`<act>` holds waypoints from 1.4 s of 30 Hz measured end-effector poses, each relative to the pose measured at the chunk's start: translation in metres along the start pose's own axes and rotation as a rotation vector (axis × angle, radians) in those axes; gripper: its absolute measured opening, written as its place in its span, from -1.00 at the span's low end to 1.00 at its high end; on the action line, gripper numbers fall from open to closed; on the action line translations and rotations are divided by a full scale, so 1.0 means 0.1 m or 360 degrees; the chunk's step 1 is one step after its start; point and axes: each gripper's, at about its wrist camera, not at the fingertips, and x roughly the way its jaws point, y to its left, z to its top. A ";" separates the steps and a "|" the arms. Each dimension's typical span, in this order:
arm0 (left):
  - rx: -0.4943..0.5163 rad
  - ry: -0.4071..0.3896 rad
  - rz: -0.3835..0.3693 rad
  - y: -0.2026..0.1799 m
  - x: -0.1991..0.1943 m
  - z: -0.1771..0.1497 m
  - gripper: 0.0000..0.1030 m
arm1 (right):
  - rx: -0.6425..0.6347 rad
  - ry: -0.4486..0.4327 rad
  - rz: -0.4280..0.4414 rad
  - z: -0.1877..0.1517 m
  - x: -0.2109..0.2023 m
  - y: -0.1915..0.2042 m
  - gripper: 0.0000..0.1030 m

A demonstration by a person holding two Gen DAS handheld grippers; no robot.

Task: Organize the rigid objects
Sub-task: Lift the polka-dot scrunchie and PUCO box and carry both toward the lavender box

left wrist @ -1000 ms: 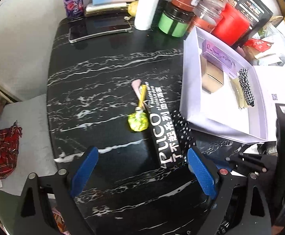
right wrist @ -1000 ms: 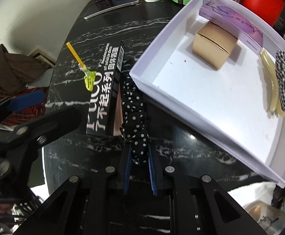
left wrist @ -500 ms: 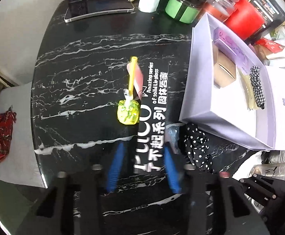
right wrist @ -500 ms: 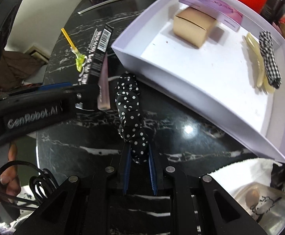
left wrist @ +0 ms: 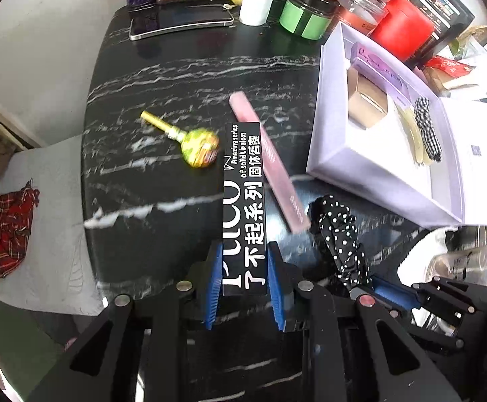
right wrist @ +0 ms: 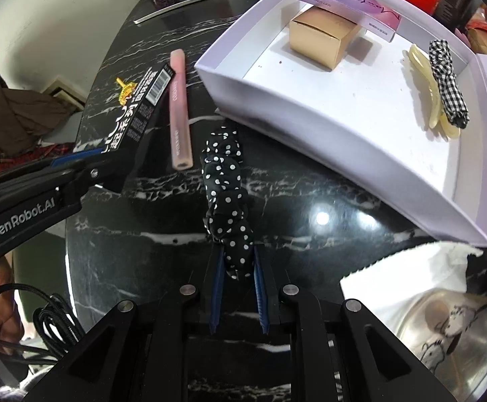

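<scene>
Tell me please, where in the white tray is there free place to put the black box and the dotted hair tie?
The white tray has a bare floor in the middle and near corner, between the tan box and the cream clip with the checked tie. The far wall is crowded: the purple box sits behind the tan box.

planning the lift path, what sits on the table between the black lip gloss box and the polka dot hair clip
The pink stick lies between the black lip gloss box and the polka dot hair clip, clearest in the left wrist view.
</scene>
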 end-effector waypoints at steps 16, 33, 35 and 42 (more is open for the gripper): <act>0.0012 0.0114 -0.0016 0.18 -0.03 -0.71 -0.51 | -0.0061 0.0057 -0.0013 -0.50 0.03 0.30 -0.66; 0.0141 0.0156 0.0060 0.04 0.08 -0.55 -0.49 | -0.0100 0.0036 -0.0126 -0.50 0.09 0.48 -0.11; 0.0155 0.0142 0.0085 0.02 0.09 -0.51 -0.48 | -0.0114 0.0035 -0.0139 -0.47 0.10 0.49 -0.11; 0.0247 0.0104 0.0216 -0.09 0.13 -0.39 -0.24 | -0.0139 0.0038 -0.0168 -0.37 0.14 0.53 -0.11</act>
